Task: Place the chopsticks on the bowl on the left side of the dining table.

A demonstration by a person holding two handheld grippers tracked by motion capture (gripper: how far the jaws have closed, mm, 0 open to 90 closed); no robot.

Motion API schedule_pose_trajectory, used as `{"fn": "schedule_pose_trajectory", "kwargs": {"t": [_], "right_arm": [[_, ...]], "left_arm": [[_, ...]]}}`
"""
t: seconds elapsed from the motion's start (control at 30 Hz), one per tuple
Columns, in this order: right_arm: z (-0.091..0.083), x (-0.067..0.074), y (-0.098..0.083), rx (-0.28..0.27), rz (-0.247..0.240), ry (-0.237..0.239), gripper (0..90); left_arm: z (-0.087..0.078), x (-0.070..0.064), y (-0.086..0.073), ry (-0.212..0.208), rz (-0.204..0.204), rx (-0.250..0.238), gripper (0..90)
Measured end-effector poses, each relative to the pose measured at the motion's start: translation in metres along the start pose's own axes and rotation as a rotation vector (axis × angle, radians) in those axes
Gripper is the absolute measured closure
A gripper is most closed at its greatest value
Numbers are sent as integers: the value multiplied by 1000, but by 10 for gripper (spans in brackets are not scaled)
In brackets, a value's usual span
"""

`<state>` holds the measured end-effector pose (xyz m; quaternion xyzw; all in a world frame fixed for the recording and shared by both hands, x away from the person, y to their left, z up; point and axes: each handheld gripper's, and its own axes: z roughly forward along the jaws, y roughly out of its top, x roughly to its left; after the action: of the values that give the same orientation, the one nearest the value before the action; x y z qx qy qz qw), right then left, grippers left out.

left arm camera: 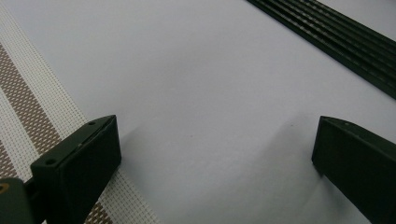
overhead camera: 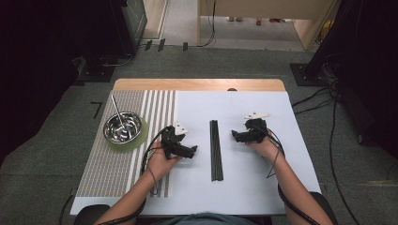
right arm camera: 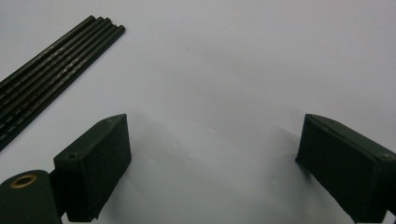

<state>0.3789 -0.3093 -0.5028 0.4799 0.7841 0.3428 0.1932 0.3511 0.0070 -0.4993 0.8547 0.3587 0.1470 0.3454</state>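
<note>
- The bundle of thin black rods (overhead camera: 216, 150) lies lengthwise on the white sheet (overhead camera: 244, 187), between your hands.
- Your left gripper (overhead camera: 191, 151) and right gripper (overhead camera: 234, 136) both stand released (jaws wide, nothing between), flanking it.
- The steel bowl (overhead camera: 123, 127) sits far left.

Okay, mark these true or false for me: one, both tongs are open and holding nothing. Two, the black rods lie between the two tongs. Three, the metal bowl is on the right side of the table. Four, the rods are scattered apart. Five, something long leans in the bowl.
1. Both the left tongs and right tongs are open, holding nothing: true.
2. The black rods lie between them: true.
3. The metal bowl is on the right: false, it sits on the left, on a green coaster on the striped mat.
4. The rods are scattered: false, they lie bundled side by side.
5. A thin metal stick leans in the bowl: true.
</note>
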Motion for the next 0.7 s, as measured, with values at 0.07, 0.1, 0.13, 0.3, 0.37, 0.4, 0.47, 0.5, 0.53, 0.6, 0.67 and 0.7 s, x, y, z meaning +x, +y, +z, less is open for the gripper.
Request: {"fn": "schedule_pose_trajectory", "kwargs": {"t": [0.07,0.1,0.13,0.3,0.37,0.4,0.47,0.5,0.53,0.6,0.67,0.7], "right_arm": [[0,0,0,0,0,0,91],[0,0,0,0,0,1,91],[0,0,0,0,0,1,91],[0,0,0,0,-1,2,90],[0,0,0,1,0,2,90],[0,0,0,2,0,3,89],[0,0,0,2,0,3,89],[0,0,0,3,2,3,88],[0,0,0,3,2,3,88],[0,0,0,3,1,3,88],[0,0,0,3,0,3,88],[0,0,0,3,1,4,88]], "left_arm": [[0,0,0,0,-1,-1,12],[0,0,0,0,0,-1,12],[0,0,0,0,0,-1,12],[0,0,0,0,-1,-1,12],[0,0,0,1,1,0,12],[0,0,0,2,0,2,13],[0,0,0,2,0,2,13],[0,0,0,2,0,3,13],[0,0,0,2,0,3,13],[0,0,1,4,-1,5,13],[0,-1,1,6,-6,7,13],[0,-1,2,7,-8,10,13]]}}
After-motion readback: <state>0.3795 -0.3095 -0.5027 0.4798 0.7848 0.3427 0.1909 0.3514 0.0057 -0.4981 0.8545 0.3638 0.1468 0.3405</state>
